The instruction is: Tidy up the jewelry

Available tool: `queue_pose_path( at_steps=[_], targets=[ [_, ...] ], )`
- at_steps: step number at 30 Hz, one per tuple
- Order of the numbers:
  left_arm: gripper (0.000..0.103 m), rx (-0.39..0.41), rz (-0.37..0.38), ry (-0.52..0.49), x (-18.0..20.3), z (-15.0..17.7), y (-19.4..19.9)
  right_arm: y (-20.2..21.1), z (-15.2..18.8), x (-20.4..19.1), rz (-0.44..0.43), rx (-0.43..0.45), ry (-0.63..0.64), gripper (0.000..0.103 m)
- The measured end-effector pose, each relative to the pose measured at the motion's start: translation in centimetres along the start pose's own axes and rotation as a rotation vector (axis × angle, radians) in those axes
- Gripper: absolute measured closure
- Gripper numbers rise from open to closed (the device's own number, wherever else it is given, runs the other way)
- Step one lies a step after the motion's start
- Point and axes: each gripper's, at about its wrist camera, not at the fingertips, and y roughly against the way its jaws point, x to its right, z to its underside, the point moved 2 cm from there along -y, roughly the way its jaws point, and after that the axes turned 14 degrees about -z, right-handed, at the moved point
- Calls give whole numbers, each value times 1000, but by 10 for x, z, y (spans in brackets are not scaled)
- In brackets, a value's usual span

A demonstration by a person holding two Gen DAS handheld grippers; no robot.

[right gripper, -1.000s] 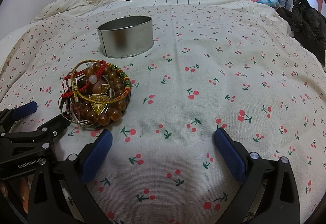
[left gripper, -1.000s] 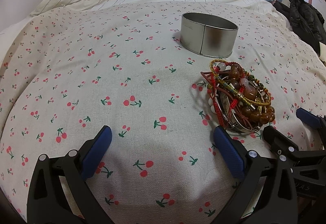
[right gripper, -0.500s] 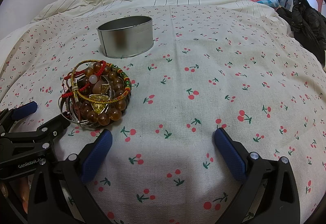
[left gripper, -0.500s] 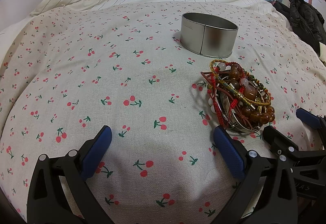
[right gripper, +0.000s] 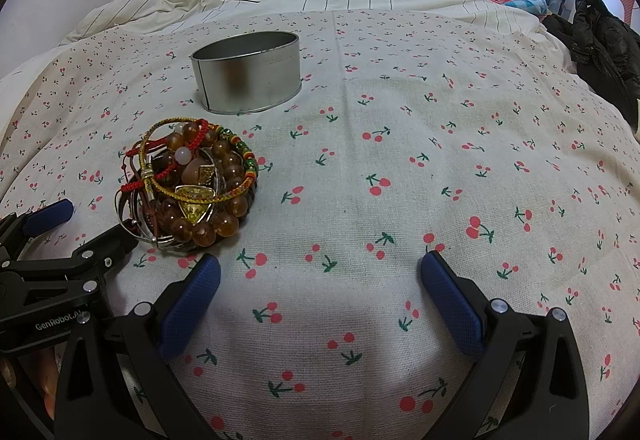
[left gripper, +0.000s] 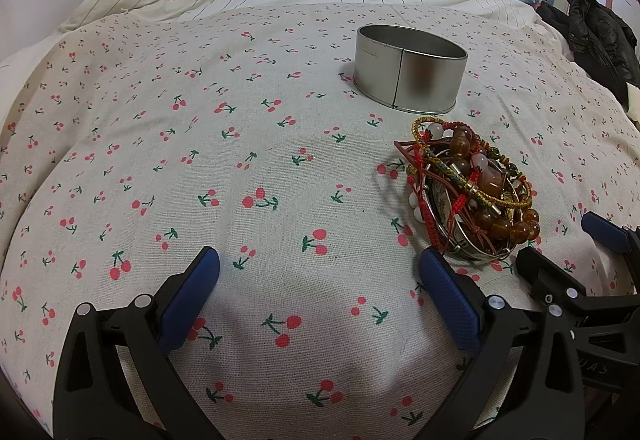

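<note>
Jewelry (left gripper: 468,192) heaped just in front of tin (left gripper: 410,74), untouched, both claws—left (left gripper: 318,294), right (right gripper: 320,292)—spread wide and empty short of it; best pinched one loose top strand, lifted slowly, dropped inside tin.

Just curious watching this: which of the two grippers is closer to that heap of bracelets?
Roughly equal. The left gripper sits just left of the bracelet pile, the right gripper just right of it. Both are open; neither touches it.
</note>
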Motion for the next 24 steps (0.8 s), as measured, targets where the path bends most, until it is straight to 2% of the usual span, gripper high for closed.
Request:
queue_pose_path(
  at_steps=[19, 24],
  targets=[
    [7, -1, 1, 0, -1, 0, 0, 0, 0, -1, 0, -1, 0, 7],
    [7, -28, 17, 2, -2, -2, -2, -3, -2, -1, -13, -30, -8, 6]
  ],
)
